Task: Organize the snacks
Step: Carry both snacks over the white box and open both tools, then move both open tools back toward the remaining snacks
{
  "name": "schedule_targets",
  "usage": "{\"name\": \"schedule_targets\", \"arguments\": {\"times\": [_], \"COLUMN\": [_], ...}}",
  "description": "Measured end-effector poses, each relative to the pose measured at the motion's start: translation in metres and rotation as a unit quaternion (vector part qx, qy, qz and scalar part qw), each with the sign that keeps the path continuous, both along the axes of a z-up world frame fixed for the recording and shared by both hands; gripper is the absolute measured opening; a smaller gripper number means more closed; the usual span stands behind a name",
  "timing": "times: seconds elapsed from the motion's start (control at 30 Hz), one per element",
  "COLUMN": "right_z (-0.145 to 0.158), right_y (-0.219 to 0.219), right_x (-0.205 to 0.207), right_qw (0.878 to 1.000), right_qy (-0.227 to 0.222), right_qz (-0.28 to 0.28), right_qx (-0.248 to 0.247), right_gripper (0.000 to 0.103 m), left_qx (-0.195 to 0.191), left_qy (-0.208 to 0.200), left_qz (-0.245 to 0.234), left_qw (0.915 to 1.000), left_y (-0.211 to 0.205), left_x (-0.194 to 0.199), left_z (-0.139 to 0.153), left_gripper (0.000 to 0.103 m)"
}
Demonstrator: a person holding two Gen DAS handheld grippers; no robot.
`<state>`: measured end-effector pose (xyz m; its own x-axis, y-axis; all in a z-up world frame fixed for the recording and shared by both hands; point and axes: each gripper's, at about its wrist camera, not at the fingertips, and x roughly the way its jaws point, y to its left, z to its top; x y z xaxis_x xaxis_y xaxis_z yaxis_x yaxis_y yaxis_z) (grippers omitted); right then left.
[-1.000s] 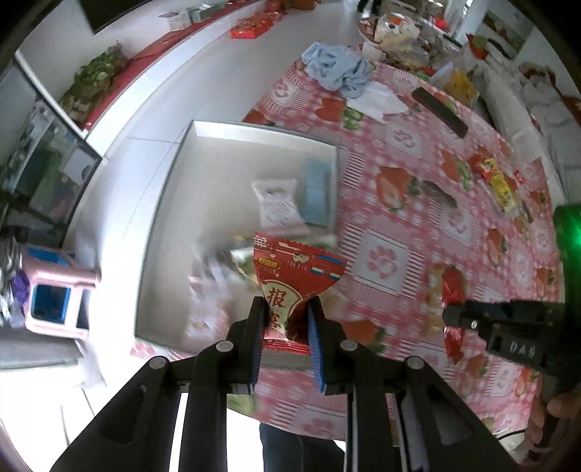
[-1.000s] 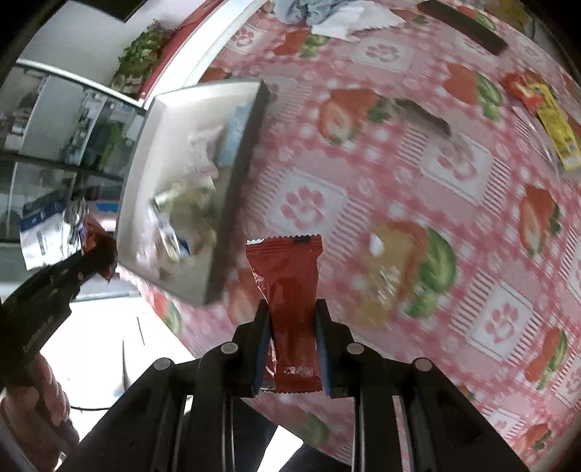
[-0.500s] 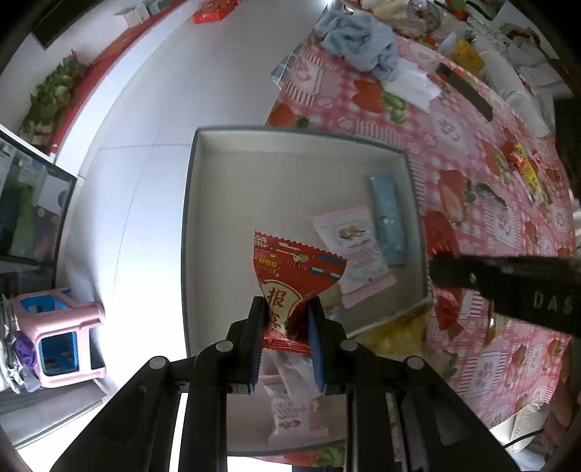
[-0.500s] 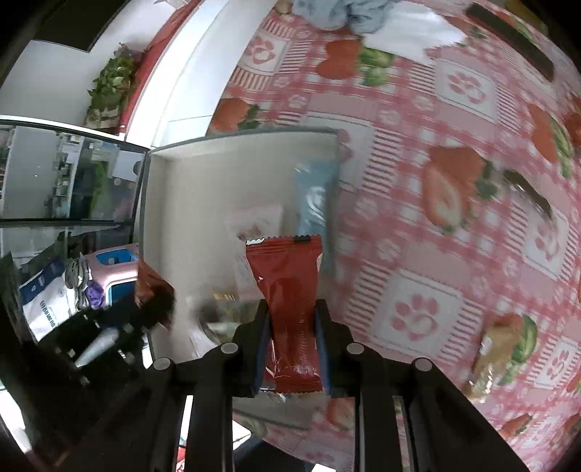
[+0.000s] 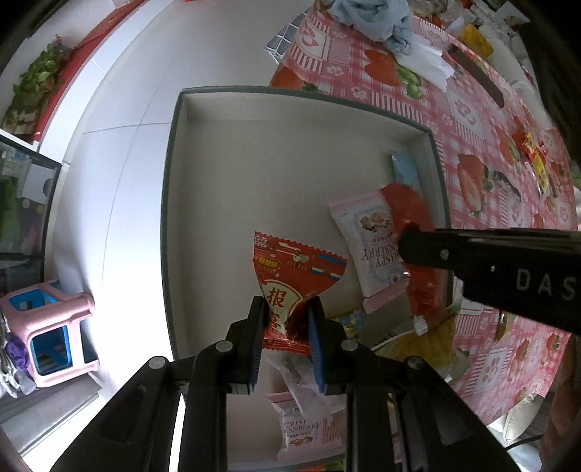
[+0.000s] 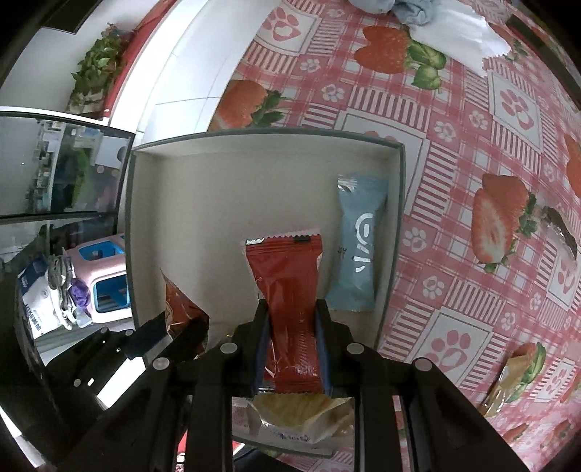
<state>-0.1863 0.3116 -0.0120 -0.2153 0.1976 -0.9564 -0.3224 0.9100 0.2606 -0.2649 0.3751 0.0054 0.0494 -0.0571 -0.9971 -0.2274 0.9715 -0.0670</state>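
My left gripper [image 5: 286, 319] is shut on a red printed snack packet [image 5: 290, 268] and holds it above the grey open box [image 5: 170, 218]. My right gripper [image 6: 291, 323] is shut on a plain red snack packet [image 6: 287, 283], also above the box [image 6: 394, 232]. The right gripper's arm shows in the left wrist view [image 5: 490, 261], the left gripper in the right wrist view [image 6: 174, 334]. In the box lie a light blue packet [image 6: 357, 254], pink cranberry packets [image 5: 370, 247] and a yellow packet [image 6: 301, 410].
The box sits at the edge of a table with a red strawberry tablecloth [image 6: 472, 145]. More snacks [image 5: 537, 163], a blue cloth [image 5: 377, 18] and a dark bar [image 5: 475, 76] lie farther on the table. A pink stool [image 5: 54, 334] stands on the floor left.
Both grippers have moved from over the tablecloth to above the box, each still holding its packet. The box now fills the middle of both views.
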Motion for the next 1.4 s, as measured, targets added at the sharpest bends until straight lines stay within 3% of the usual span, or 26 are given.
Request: {"name": "schedule_targets", "arguments": {"times": [0.03, 0.07, 0.1, 0.17, 0.2, 0.27, 0.43, 0.47, 0.5, 0.67, 1.07, 1.23, 1.4], "right_z": [-0.001, -0.003, -0.003, -0.003, -0.003, 0.002, 0.013, 0.014, 0.014, 0.013, -0.011, -0.013, -0.007], "right_y": [0.0, 0.001, 0.0, -0.003, -0.005, -0.016, -0.034, -0.041, -0.051, -0.105, -0.261, -0.299, -0.306], "right_x": [0.0, 0.001, 0.001, 0.001, 0.001, 0.002, 0.001, 0.0, -0.001, -0.014, -0.071, -0.064, -0.019], "right_qw": [1.0, 1.0, 1.0, 1.0, 1.0, 1.0, 0.999, 0.999, 0.999, 0.995, 0.963, 0.964, 0.977], "right_qy": [0.003, 0.005, 0.005, 0.006, 0.006, -0.004, -0.018, -0.02, -0.02, -0.015, 0.041, 0.038, -0.002], "right_qz": [-0.001, -0.002, -0.001, -0.002, -0.004, -0.012, -0.022, -0.027, -0.034, -0.083, -0.23, -0.227, -0.157], "right_qx": [-0.001, -0.002, -0.004, -0.009, -0.011, -0.011, -0.018, -0.024, -0.03, -0.06, -0.132, -0.132, -0.142], "right_gripper": [0.025, 0.025, 0.025, 0.032, 0.059, 0.095, 0.095, 0.095, 0.103, 0.103, 0.103, 0.103, 0.103], "left_qx": [-0.002, -0.005, -0.006, 0.005, 0.011, 0.011, 0.02, 0.021, 0.021, 0.011, 0.02, 0.035, 0.033], "left_qy": [0.002, 0.004, 0.006, 0.003, -0.001, -0.001, -0.002, -0.002, -0.004, 0.004, -0.015, -0.018, -0.019], "left_qz": [-0.002, -0.004, -0.006, -0.008, -0.009, -0.015, -0.024, -0.024, -0.023, -0.014, -0.081, -0.082, -0.053], "left_qw": [1.0, 1.0, 0.9999, 1.0, 0.9999, 0.9998, 0.9995, 0.9995, 0.9995, 0.9998, 0.9964, 0.9959, 0.9979], "left_y": [-0.001, -0.002, -0.004, -0.006, -0.007, -0.01, -0.013, -0.013, -0.013, -0.014, -0.062, -0.081, -0.1], "left_x": [0.001, 0.002, 0.002, 0.001, 0.001, 0.002, 0.001, 0.0, -0.001, -0.006, -0.006, -0.003, -0.003], "left_z": [-0.001, -0.002, -0.002, -0.001, 0.001, 0.002, 0.004, 0.005, 0.006, 0.007, 0.022, 0.024, 0.031], "left_gripper": [0.027, 0.035, 0.053, 0.076, 0.079, 0.079, 0.08, 0.08, 0.08, 0.08, 0.08, 0.08, 0.08]}}
